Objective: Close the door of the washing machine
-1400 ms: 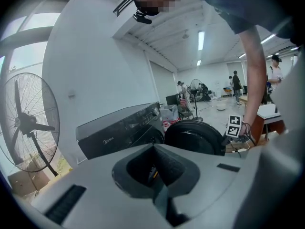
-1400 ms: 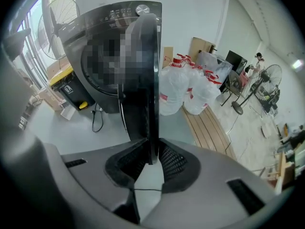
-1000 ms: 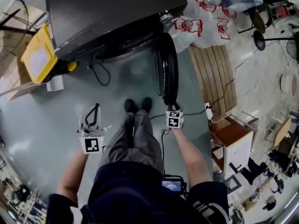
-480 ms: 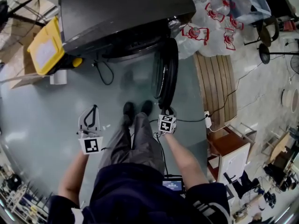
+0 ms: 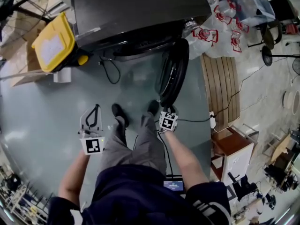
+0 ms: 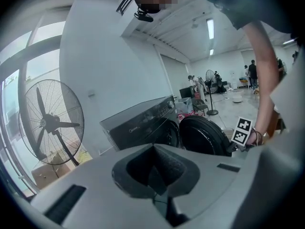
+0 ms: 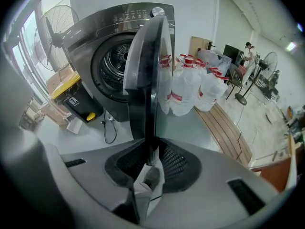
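Note:
The dark washing machine (image 5: 136,13) stands at the top of the head view, its round door (image 5: 173,71) swung out and slanting toward me. My right gripper (image 5: 165,106) is shut on the door's free edge. In the right gripper view that door (image 7: 147,80) rises edge-on from between the jaws of the right gripper (image 7: 151,163), with the drum (image 7: 116,66) open to its left. My left gripper (image 5: 95,108) hangs over bare floor to the left, shut and holding nothing. The left gripper view shows the machine (image 6: 143,120) and door (image 6: 202,135) ahead.
A yellow-lidded bin (image 5: 54,43) sits left of the machine, with a cable (image 5: 110,69) on the floor. Large water bottles (image 5: 211,32) and a wooden slatted board (image 5: 218,88) lie right of the door. A standing fan (image 6: 47,123) is at the far left. My feet (image 5: 117,114) are below the door.
The right gripper has carried the door's free edge leftward, so the door now slants instead of standing edge-on. My feet have stepped apart. The left gripper stays shut.

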A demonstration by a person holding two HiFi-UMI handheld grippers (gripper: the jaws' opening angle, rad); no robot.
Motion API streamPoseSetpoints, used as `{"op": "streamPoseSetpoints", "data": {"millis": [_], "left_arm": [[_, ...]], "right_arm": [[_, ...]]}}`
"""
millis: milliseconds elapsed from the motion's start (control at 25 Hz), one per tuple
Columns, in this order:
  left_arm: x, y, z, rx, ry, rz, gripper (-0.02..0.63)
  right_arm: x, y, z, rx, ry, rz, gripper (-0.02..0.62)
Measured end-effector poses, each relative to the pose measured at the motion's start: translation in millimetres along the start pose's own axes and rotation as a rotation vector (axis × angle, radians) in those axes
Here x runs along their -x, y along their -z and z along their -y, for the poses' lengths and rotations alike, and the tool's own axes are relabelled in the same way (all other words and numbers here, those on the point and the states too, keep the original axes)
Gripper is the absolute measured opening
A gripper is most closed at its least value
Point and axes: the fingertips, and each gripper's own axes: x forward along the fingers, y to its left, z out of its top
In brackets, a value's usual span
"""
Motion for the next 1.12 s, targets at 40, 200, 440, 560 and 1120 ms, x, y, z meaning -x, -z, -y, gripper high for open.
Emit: {"op": "streamPoseSetpoints", "data": {"millis": [40,200,440,560,1120], "left_arm": [[4,3,-6,-0.008,0.009,0.003,0.023],[18,23,-29,-0.009,0.027,0.000,0.023],[32,49,-52,0.007,0.028,-0.010,0.023],[34,55,-61,0.010,0.020,-0.008,0.023],[48,84,-102,0.061,-0.019,-0.008,0.023]], "right_arm": [[0,0,-8,-0.010,0.006,0.004,0.095],[-7,-5,-37,-0.043,0.032,0.016,0.098],[-11,-15,-70,-0.074,0.040,0.022,0.103],[-15,-19,-85,-0.095,0.029,0.017,0.107],[-41,-53,-171,-0.197,-0.001,0.033,0.129]]}}
